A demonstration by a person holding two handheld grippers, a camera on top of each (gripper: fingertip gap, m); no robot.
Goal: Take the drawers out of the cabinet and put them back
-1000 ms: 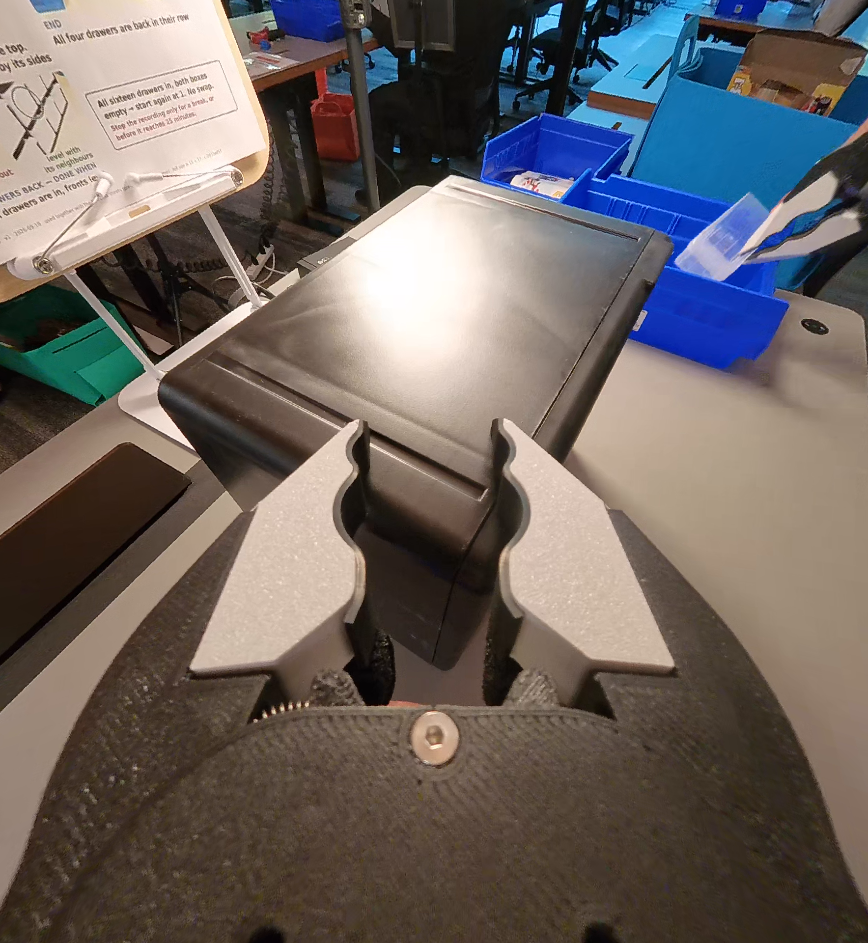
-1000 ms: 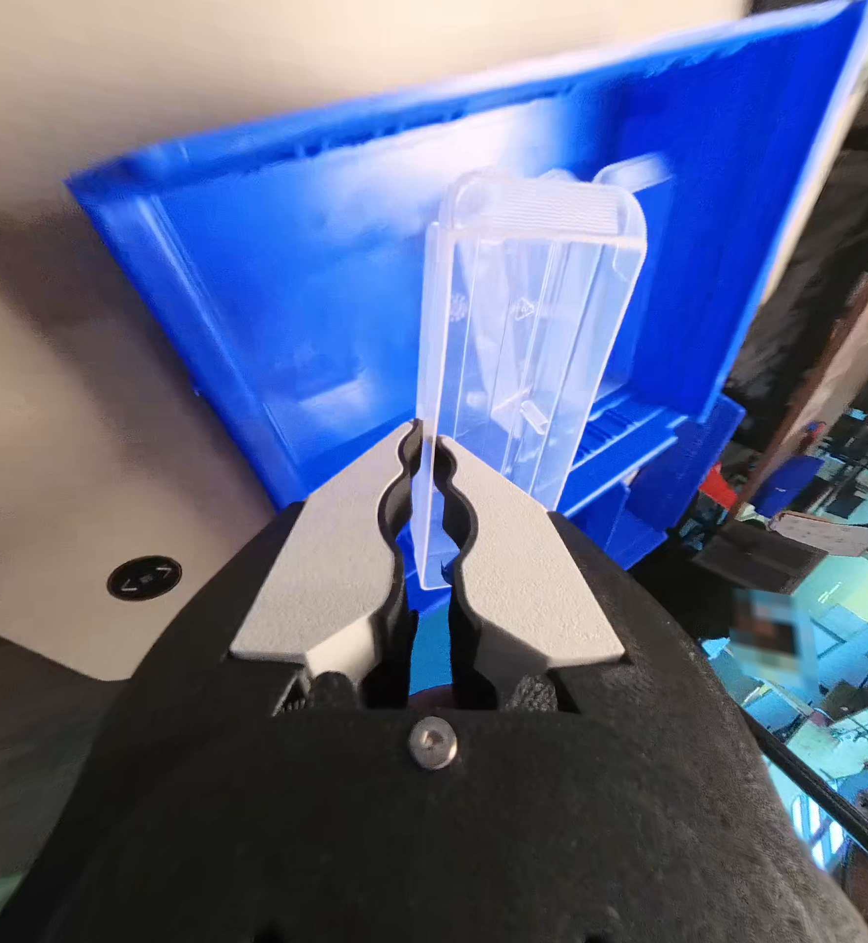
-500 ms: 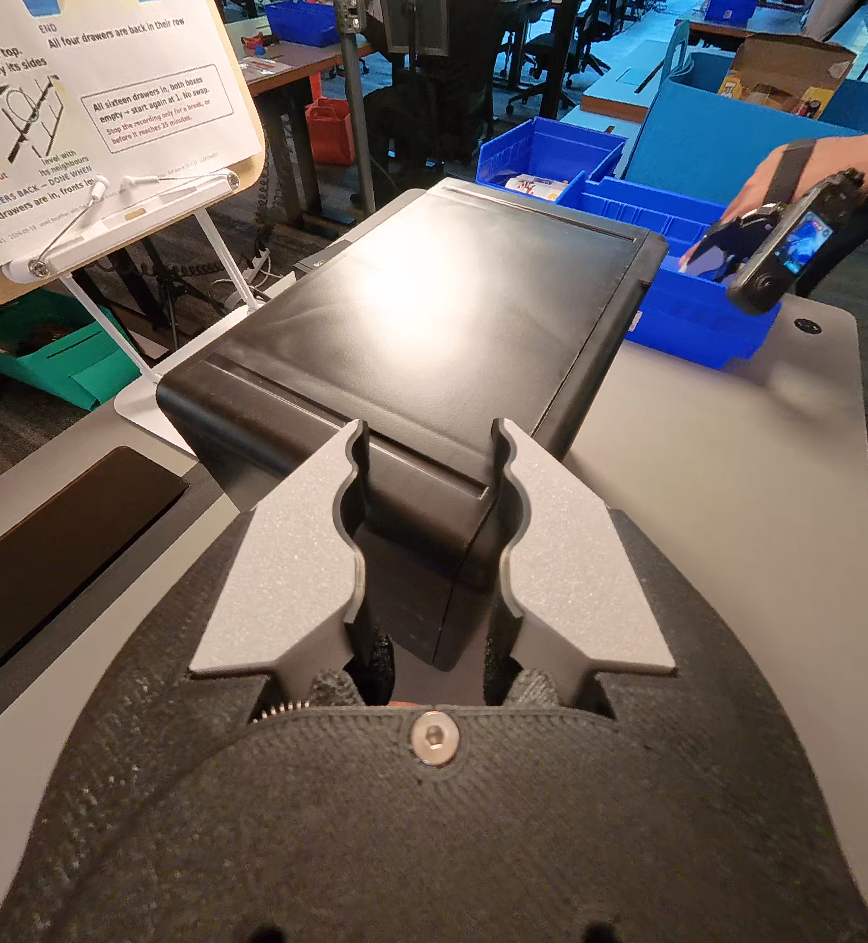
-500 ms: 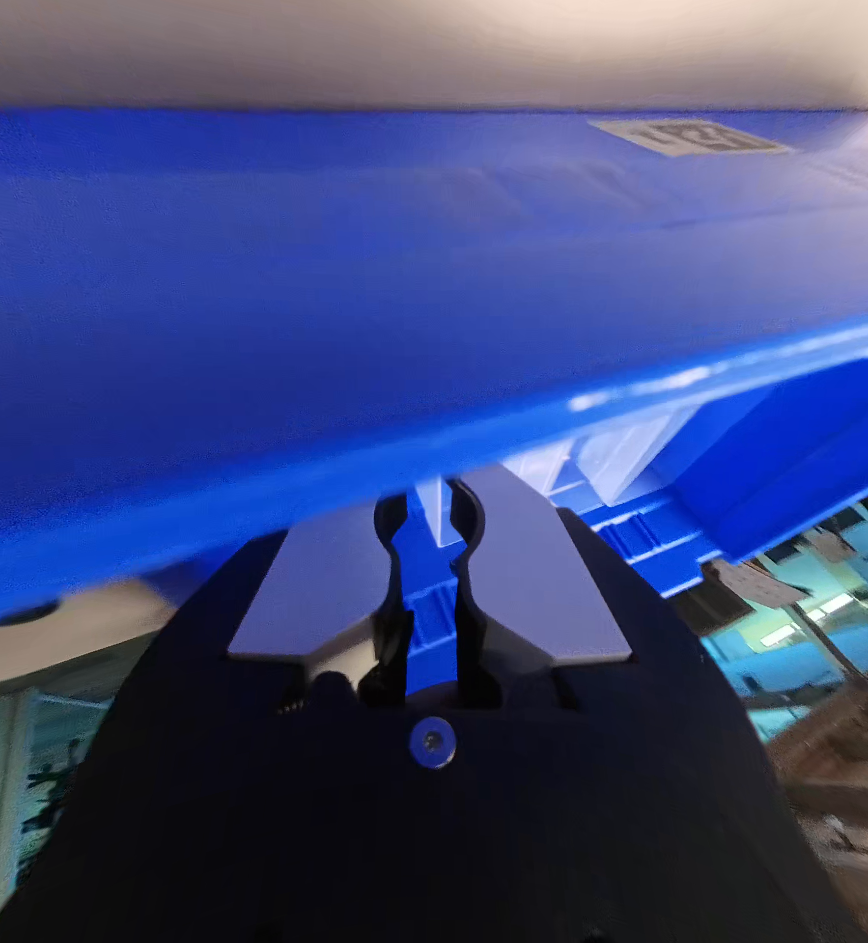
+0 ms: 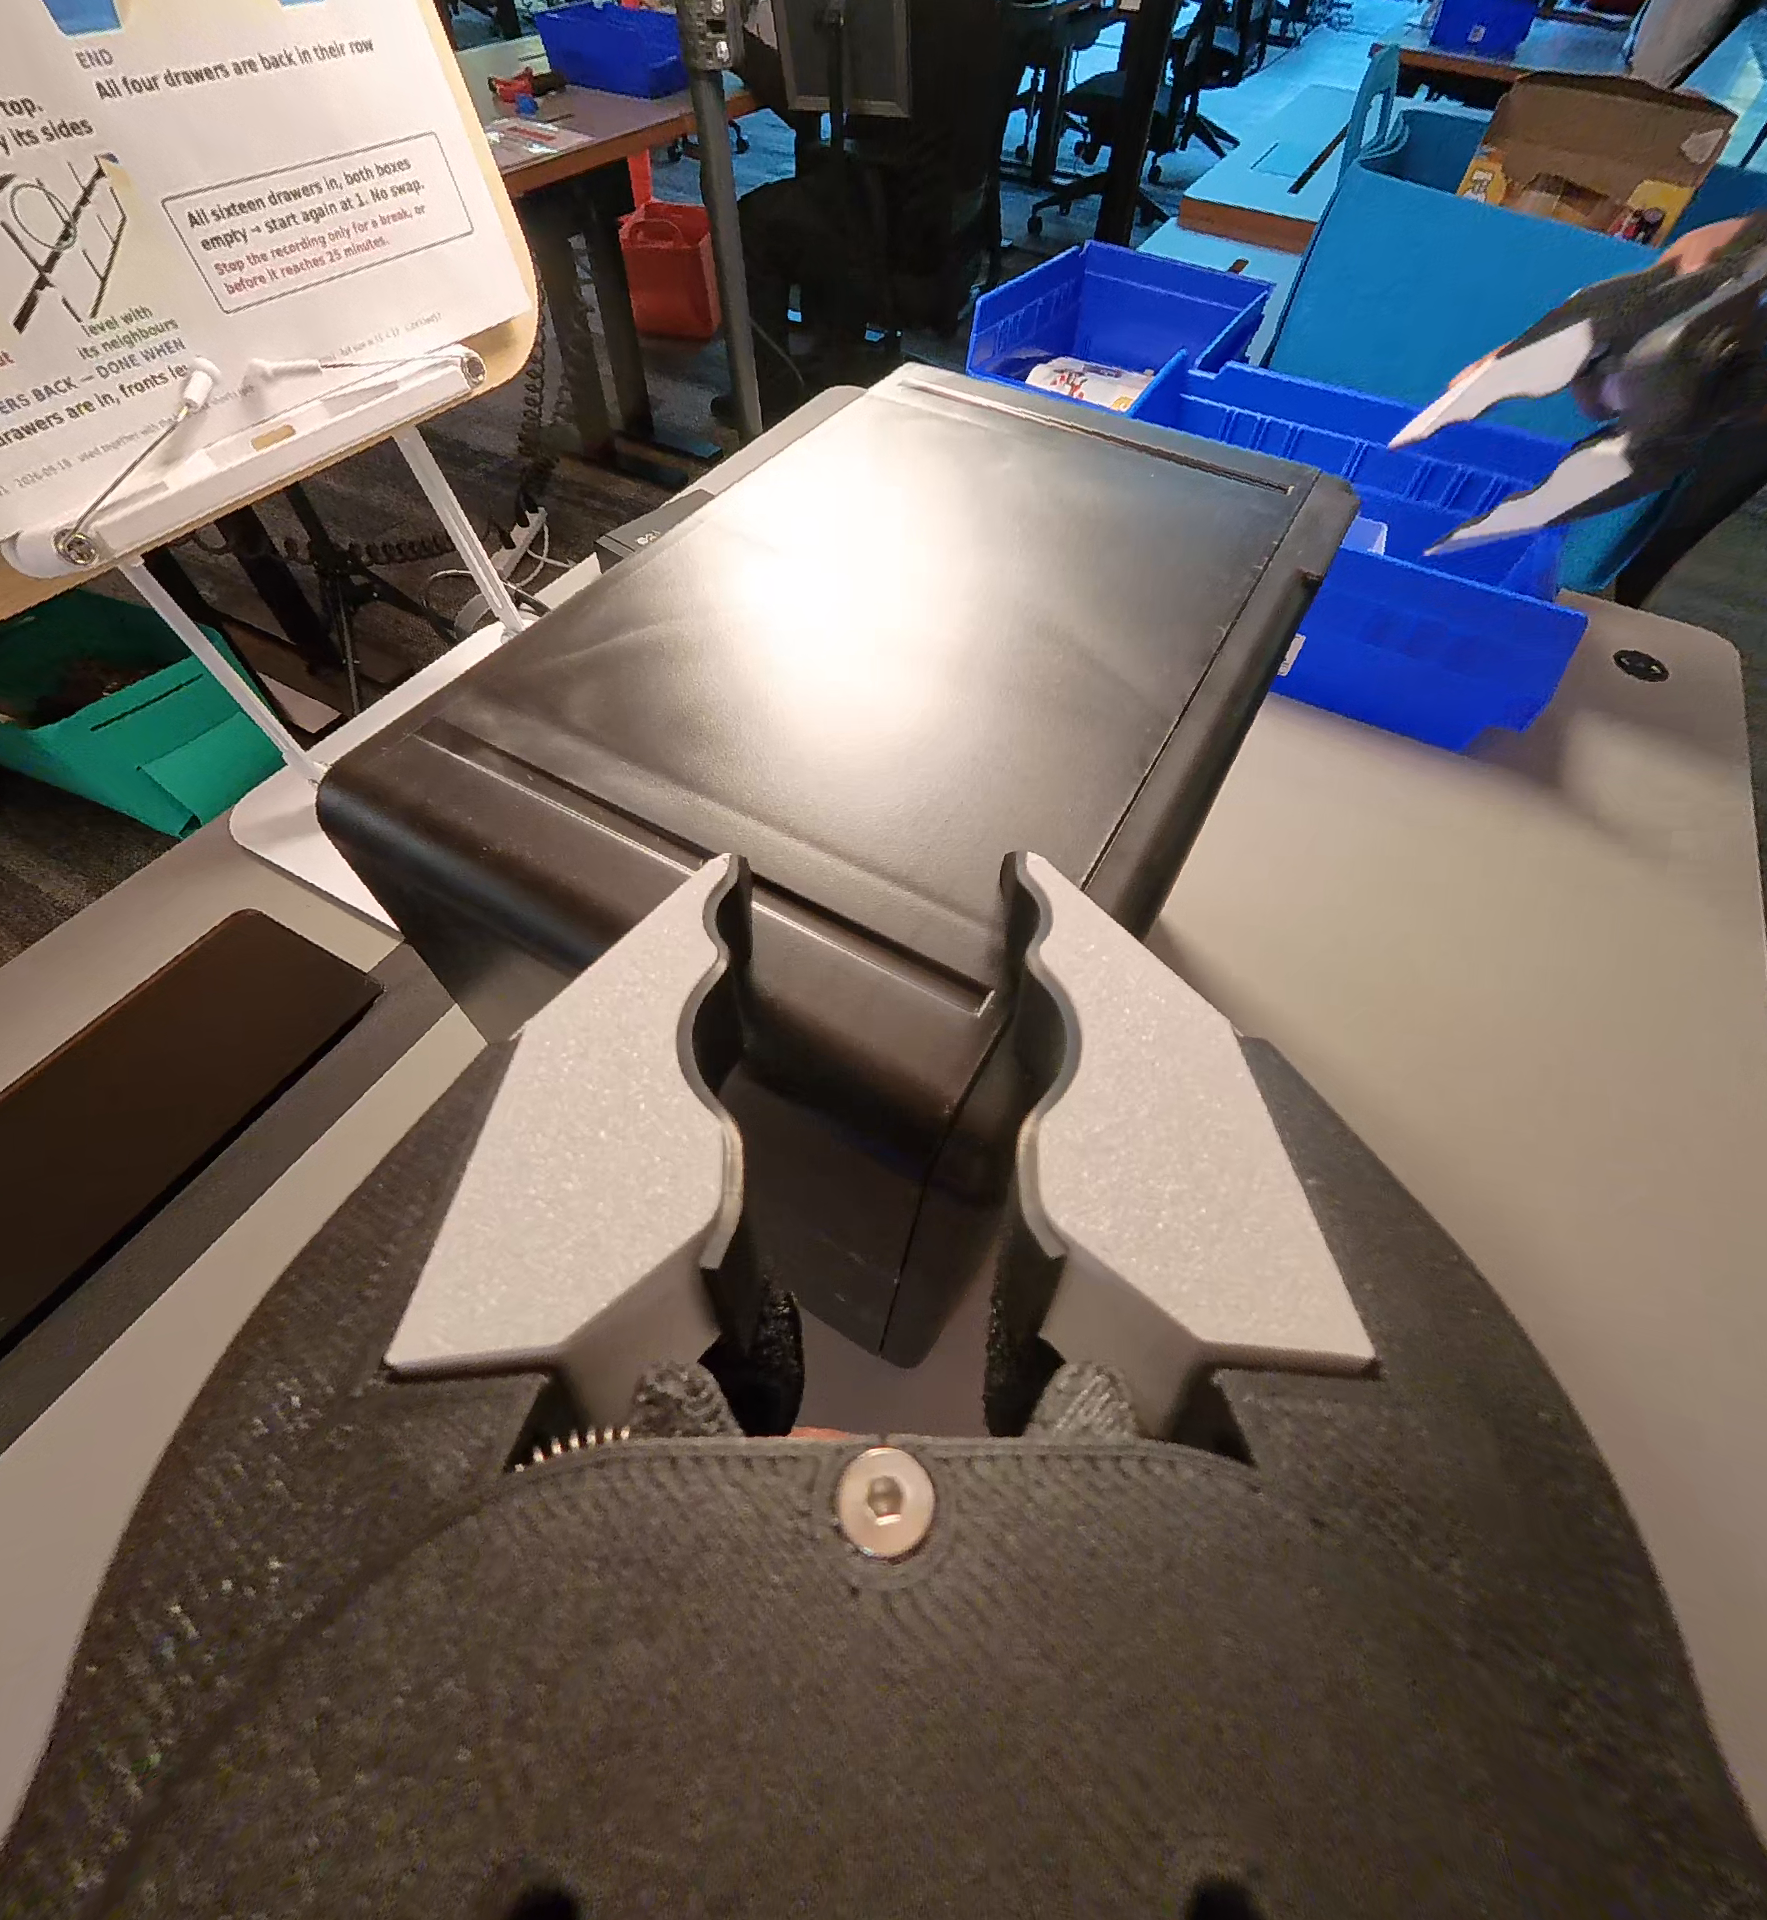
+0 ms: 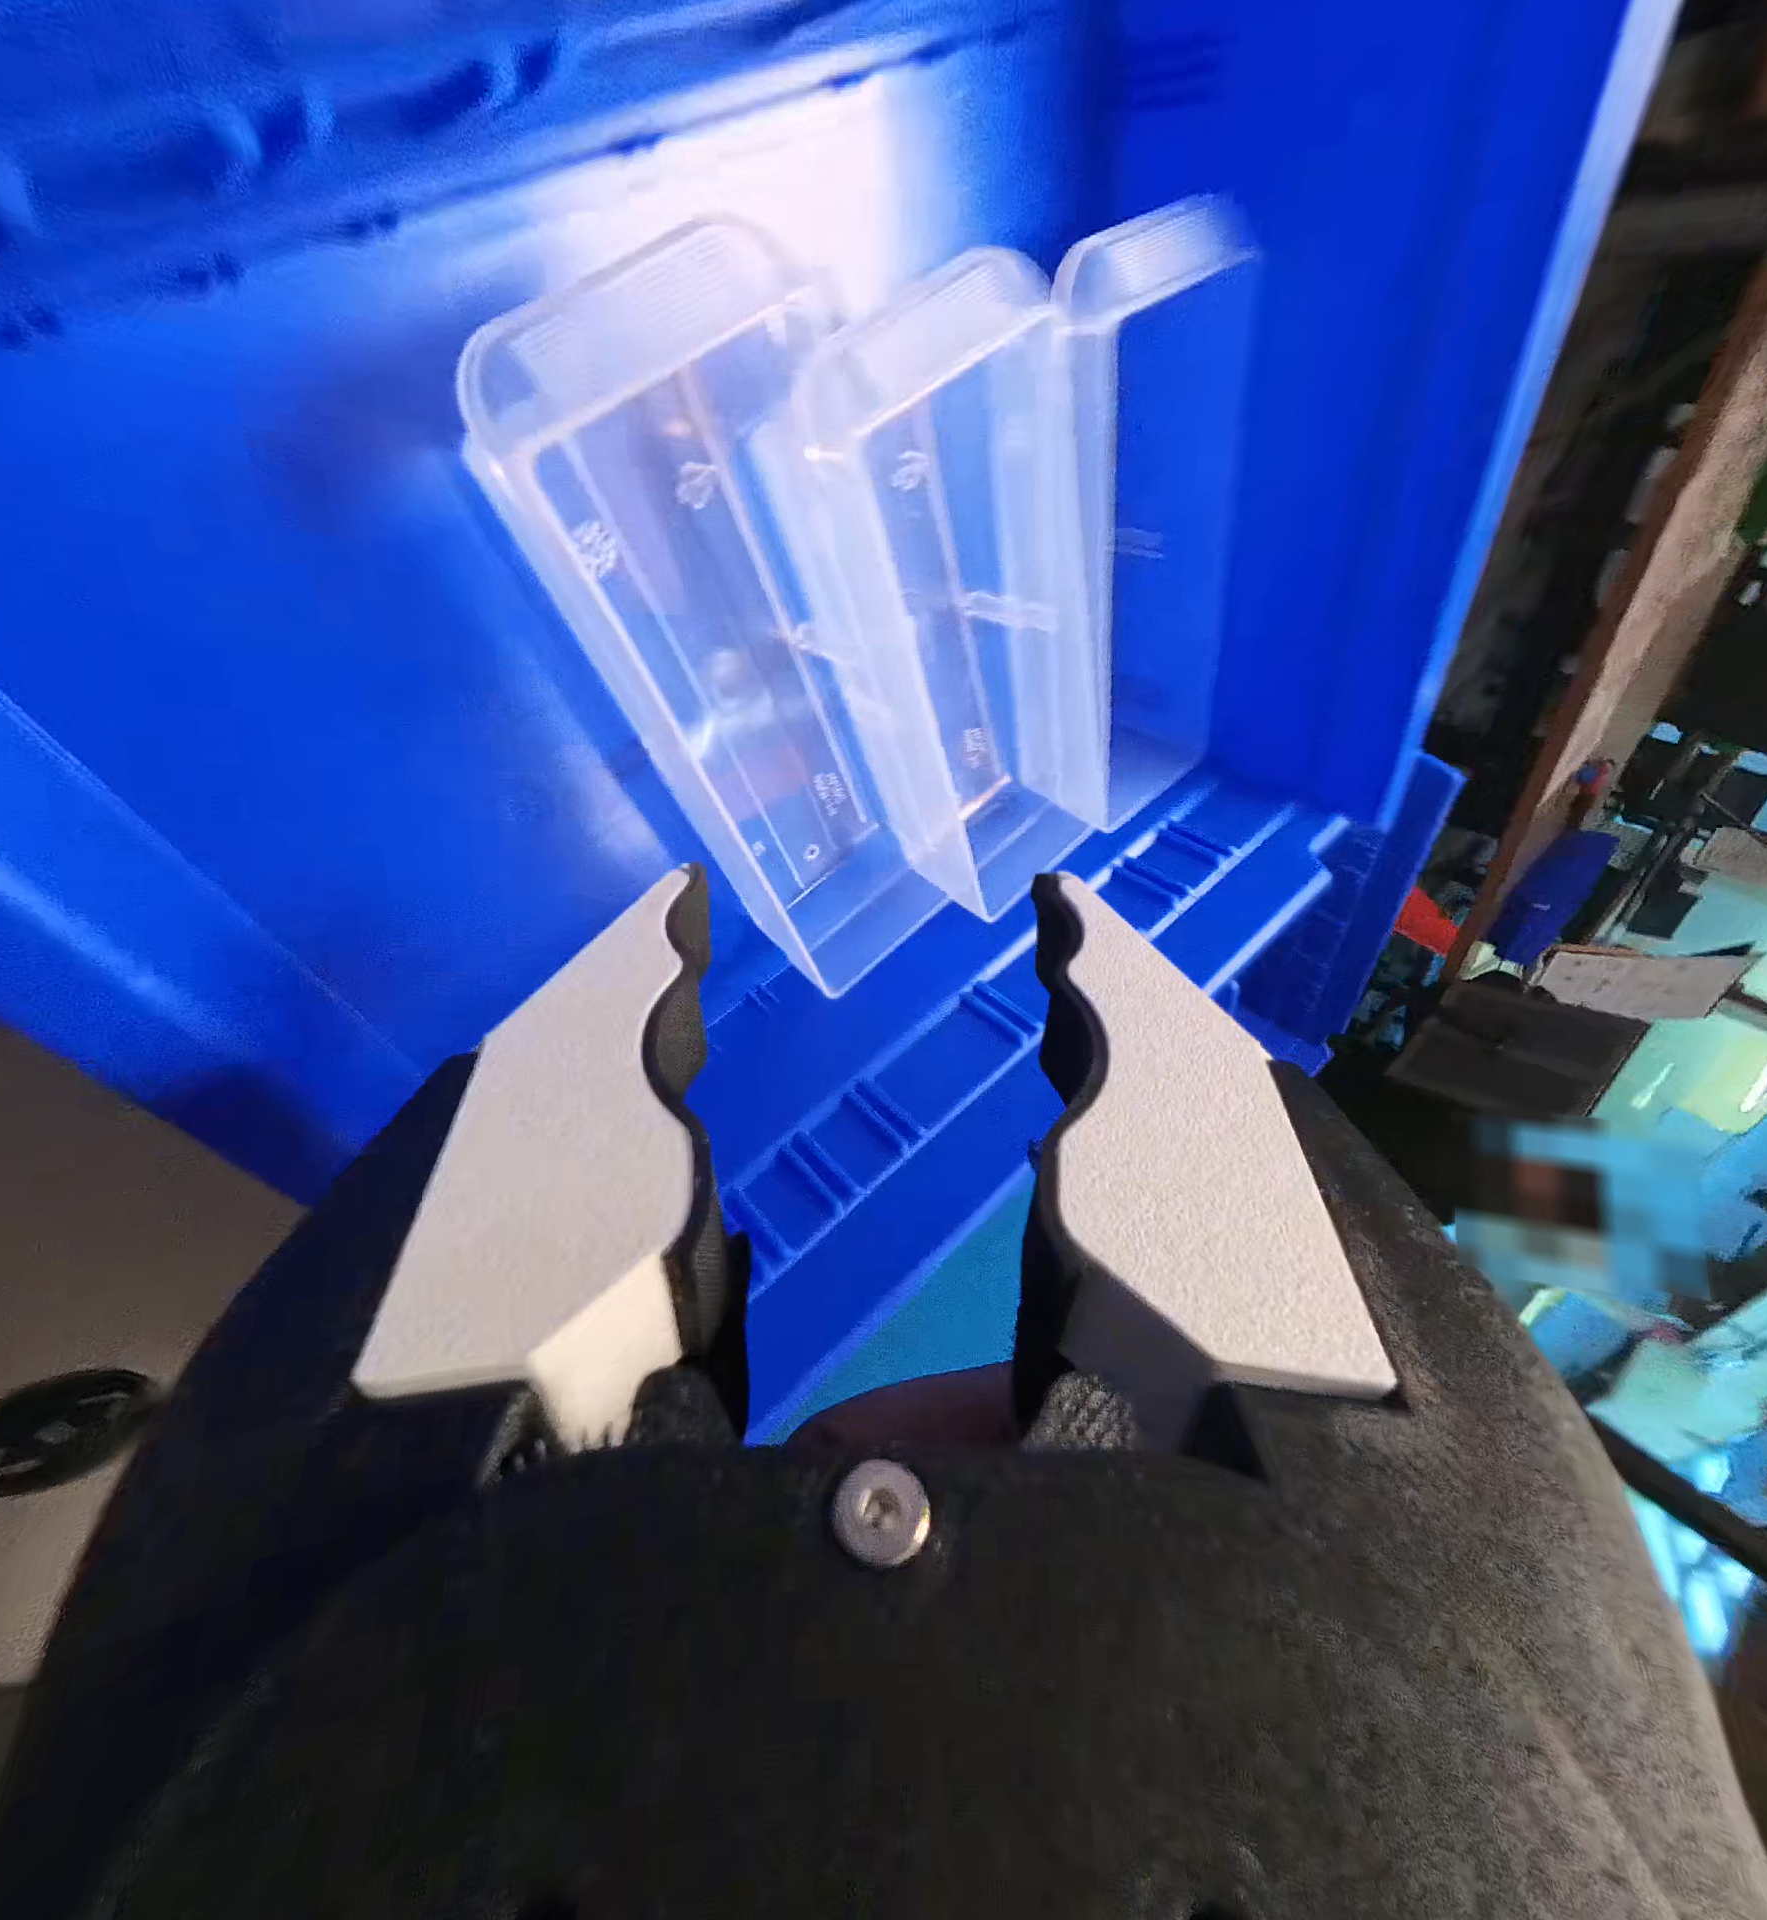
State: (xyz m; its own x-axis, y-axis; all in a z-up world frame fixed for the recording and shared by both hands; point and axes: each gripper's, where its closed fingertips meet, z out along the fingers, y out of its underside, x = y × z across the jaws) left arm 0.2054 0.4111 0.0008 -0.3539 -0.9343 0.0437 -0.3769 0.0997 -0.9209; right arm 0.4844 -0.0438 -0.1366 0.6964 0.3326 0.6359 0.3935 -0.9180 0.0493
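Fingers apart; drawers lie lengthwise ahead.

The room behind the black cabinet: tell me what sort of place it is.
Probably a shared workshop or lab office: rows of desks and office chairs, blue storage bins on tables, and an instruction sheet on a stand.

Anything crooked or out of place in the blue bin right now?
Yes. The clear plastic drawers inside the blue plastic bin lie unevenly: the nearest leans at an angle against its neighbour, not parallel. The open right gripper holds nothing.
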